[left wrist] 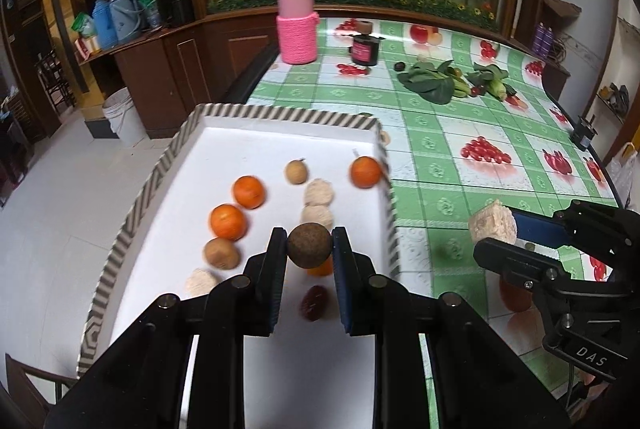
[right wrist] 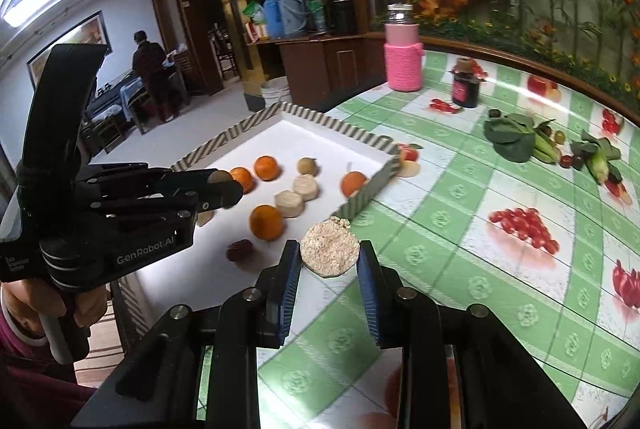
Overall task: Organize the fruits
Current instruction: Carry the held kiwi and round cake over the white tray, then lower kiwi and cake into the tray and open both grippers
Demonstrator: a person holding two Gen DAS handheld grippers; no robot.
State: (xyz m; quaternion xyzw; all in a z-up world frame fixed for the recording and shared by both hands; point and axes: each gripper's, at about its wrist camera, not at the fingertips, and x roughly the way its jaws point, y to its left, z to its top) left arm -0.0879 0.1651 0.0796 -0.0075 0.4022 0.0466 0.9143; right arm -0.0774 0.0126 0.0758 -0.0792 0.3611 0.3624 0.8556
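Note:
My left gripper (left wrist: pixel 310 247) is shut on a brown round fruit (left wrist: pixel 310 244) and holds it above the white tray (left wrist: pixel 280 121) with a striped rim. In the tray lie oranges (left wrist: pixel 248 191), a brown fruit (left wrist: pixel 221 252), beige puffed cakes (left wrist: pixel 318 192), a small yellowish fruit (left wrist: pixel 296 171) and a dark red fruit (left wrist: pixel 315 302). My right gripper (right wrist: pixel 330 259) is shut on a beige puffed cake (right wrist: pixel 330 253) just right of the tray's (right wrist: pixel 360 141) near corner, above the tablecloth. It also shows in the left wrist view (left wrist: pixel 493 225).
A pink knitted-sleeve jar (left wrist: pixel 297 25) and a dark small jar (left wrist: pixel 365 49) stand at the table's far side. Leafy greens and small fruits (left wrist: pixel 444 83) lie far right. The table edge runs left of the tray. A person (right wrist: pixel 150 69) stands in the far room.

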